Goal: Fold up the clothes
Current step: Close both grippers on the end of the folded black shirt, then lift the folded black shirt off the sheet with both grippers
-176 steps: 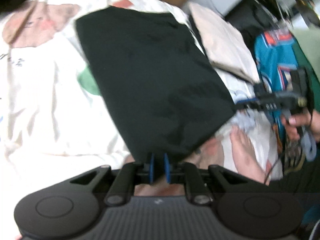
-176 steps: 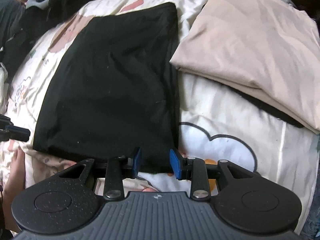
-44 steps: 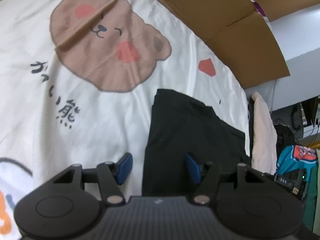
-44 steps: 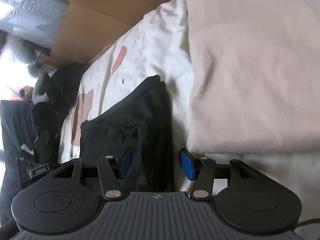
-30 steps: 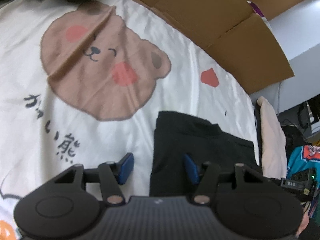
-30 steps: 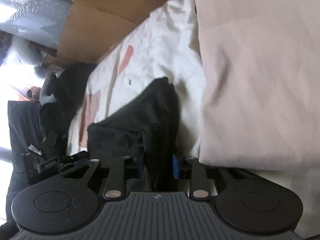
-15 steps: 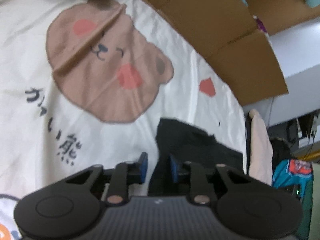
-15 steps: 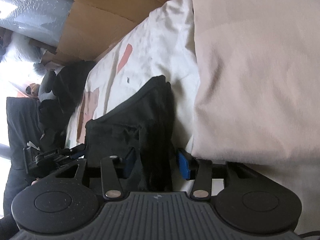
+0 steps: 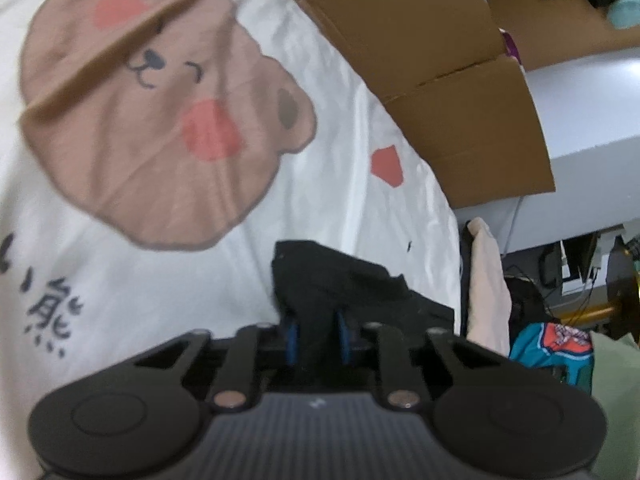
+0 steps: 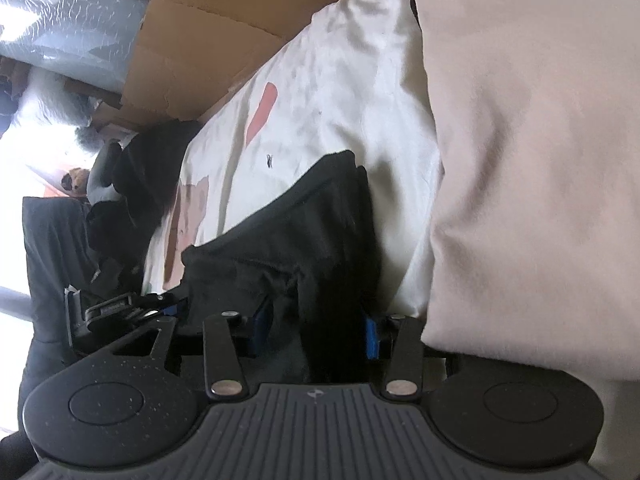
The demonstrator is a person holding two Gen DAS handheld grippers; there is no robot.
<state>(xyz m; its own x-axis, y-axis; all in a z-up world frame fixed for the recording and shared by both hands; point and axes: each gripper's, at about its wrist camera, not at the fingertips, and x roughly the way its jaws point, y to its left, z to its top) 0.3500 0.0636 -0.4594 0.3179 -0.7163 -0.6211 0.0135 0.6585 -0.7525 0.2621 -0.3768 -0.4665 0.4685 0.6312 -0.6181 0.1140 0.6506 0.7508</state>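
**Black garment gripped at both near corners, fold partly made**

The left gripper [image 9: 316,338] is being closed, and a bunched corner of the black garment [image 9: 352,288] is seen pinched between its blue fingers [image 9: 291,338]. The right gripper [image 10: 312,330] is also being closed; a thick ridge of the same garment [image 10: 288,240] lies between its fingers [image 10: 371,338], which are set wider, and whether the pads are already pressed on the cloth cannot be told.

From the left gripper the garment is spread toward 1 o'clock across the bed [image 9: 328,128], ending short of the red mark at 12 o'clock. In the right wrist view it runs toward 12 o'clock, with the beige garment [image 10: 540,160] touching or just beside it at 3 o'clock and the other gripper seen at 9 o'clock, at the cloth's far corner.

The black garment appears already reduced to a compact, layered shape, so at least one fold is judged done. Its near edge is rumpled and raised, not flat, so the present fold is judged unfinished: the corners are probably to be carried over, laid down and released. The beige garment looks folded already. A dark heap [image 10: 140,168] is seen at the bed's far end, at 10 o'clock in the right wrist view; whether it awaits folding cannot be told.
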